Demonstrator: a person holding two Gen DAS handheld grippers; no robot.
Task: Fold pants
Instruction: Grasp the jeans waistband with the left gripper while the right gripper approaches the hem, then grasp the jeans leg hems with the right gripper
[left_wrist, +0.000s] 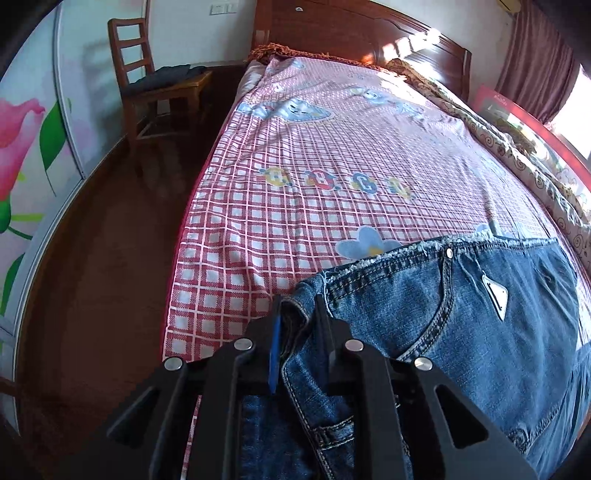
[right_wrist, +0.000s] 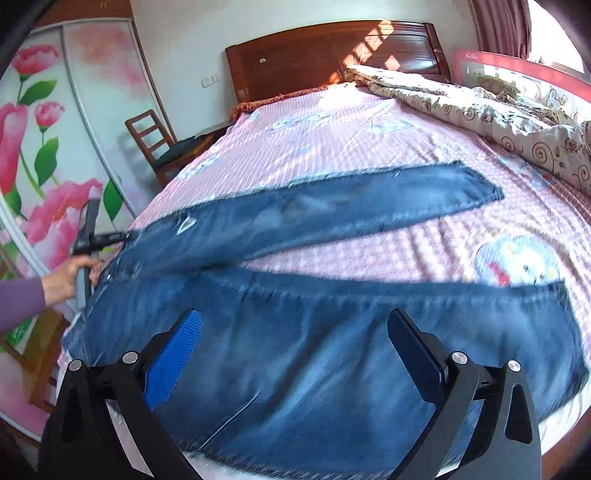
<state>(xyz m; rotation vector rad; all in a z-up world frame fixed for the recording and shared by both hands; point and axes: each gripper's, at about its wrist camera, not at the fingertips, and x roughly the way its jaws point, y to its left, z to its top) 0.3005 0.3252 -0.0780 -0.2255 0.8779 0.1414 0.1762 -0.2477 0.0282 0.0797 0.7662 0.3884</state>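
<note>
Blue jeans (right_wrist: 332, 206) lie spread on the pink checked bed sheet (right_wrist: 332, 122), with the two legs fanned apart toward the right. In the left wrist view the waist end with a back pocket and a metal triangle tag (left_wrist: 495, 295) shows. My left gripper (left_wrist: 298, 306) is shut on a fold of the jeans (left_wrist: 443, 314) at the waistband, with denim pinched between its fingers. The right wrist view also shows the left gripper (right_wrist: 125, 236) at the waist, held by a hand (right_wrist: 70, 277) in a purple sleeve. My right gripper (right_wrist: 295, 321) hangs open above the near leg, holding nothing.
A crumpled patterned quilt (right_wrist: 498, 118) lies along the bed's far right side, beside a red-framed rail (right_wrist: 517, 62). A wooden chair (left_wrist: 147, 85) with dark cloth stands left of the headboard (right_wrist: 332, 48). A flower-printed wardrobe (left_wrist: 29, 147) lines the left wall, across dark wooden floor (left_wrist: 110, 240).
</note>
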